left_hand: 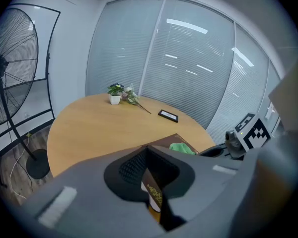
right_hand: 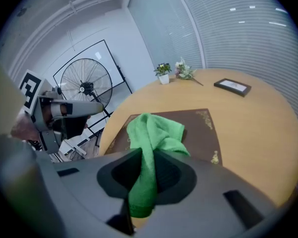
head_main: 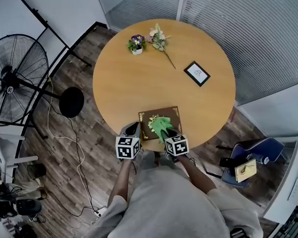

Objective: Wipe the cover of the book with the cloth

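Both grips are closed, your left gripper (left_hand: 151, 182) on a corner of the book (head_main: 164, 112) at the table (head_main: 139, 83) edge, your right gripper (right_hand: 144, 182) on the cloth (right_hand: 154, 133) atop it, so a hard stroke may tug the book loose.

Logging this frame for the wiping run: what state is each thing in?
book: closed, lying flat, edge clamped by left gripper
cloth: bunched on the book, pinched by right gripper
left gripper: shut on book
right gripper: shut on cloth
picture frame: lying flat
potted plant: upright
flower sprig: lying down
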`<state>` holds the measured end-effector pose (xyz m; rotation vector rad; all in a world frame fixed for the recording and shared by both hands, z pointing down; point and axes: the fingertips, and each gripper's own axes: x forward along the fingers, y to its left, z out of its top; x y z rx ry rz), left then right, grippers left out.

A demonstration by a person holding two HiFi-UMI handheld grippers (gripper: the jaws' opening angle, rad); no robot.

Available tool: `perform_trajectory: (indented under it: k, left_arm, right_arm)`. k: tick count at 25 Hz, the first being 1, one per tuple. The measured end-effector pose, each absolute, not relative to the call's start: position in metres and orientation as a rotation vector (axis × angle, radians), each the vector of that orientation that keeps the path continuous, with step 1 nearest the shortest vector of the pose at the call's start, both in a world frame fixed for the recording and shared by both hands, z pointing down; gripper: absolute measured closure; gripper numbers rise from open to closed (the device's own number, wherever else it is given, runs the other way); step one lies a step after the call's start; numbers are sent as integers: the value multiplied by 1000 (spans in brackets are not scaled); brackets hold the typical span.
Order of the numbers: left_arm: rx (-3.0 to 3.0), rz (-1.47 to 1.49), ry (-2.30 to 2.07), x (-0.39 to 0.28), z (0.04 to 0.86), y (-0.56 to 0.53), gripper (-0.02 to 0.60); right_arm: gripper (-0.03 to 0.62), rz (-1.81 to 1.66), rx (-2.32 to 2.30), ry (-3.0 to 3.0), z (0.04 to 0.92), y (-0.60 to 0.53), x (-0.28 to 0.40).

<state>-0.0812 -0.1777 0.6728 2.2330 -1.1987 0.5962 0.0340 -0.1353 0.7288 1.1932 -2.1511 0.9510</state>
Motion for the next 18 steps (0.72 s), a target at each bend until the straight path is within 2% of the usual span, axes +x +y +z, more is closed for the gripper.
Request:
perform_trajectory:
  k: [18]
  left_arm:
    - [2287,602,-1138,-48,666,-187,574]
  right_arm:
    - [522,952,1342,-2065,728,-138,102]
